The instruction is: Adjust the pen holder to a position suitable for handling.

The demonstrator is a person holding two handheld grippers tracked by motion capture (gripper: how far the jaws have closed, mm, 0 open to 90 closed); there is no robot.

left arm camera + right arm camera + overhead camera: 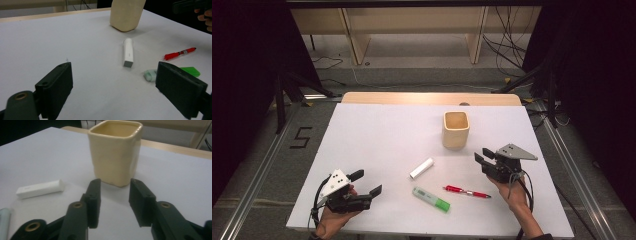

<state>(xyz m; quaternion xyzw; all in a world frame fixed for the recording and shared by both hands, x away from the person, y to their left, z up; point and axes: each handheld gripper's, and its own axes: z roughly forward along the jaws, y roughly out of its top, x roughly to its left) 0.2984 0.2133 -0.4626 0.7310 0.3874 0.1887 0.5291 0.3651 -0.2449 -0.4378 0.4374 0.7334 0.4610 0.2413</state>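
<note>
Held the left hand-held gripper [368, 182] low over the near left corner of the white desk [377, 130], gripped from below by the left hand [332, 220]. Kept its two black jaws spread wide, released, nothing between them. Looked along those jaws, in the left gripper view, across bare desk toward the things lying farther out.

Held the right hand-held gripper [482, 155] over the right side of the desk, in the right hand [517, 197], its grey three-cornered plate on top and its jaws pointed toward the cream square cup [456, 130]. Left the jaws partly apart with only a narrow gap, released, clamping nothing. Stood the cup upright toward the far middle of the desk, mouth open upward, near the jaw tips but clearly apart from them. Showed the cup just beyond the two jaws in the right gripper view, its base resting on the white surface.

Found a white tube [421, 168] lying flat near the middle of the desk, nearer than the cup and well apart from it. Found a green highlighter [431, 199] lying just nearer than the tube, pale cap end toward it, not touching. Found a red pen [467, 192] lying flat to the right of the highlighter, between it and the right hand, touching neither. Could not tell from any view whether the cup held anything.
</note>
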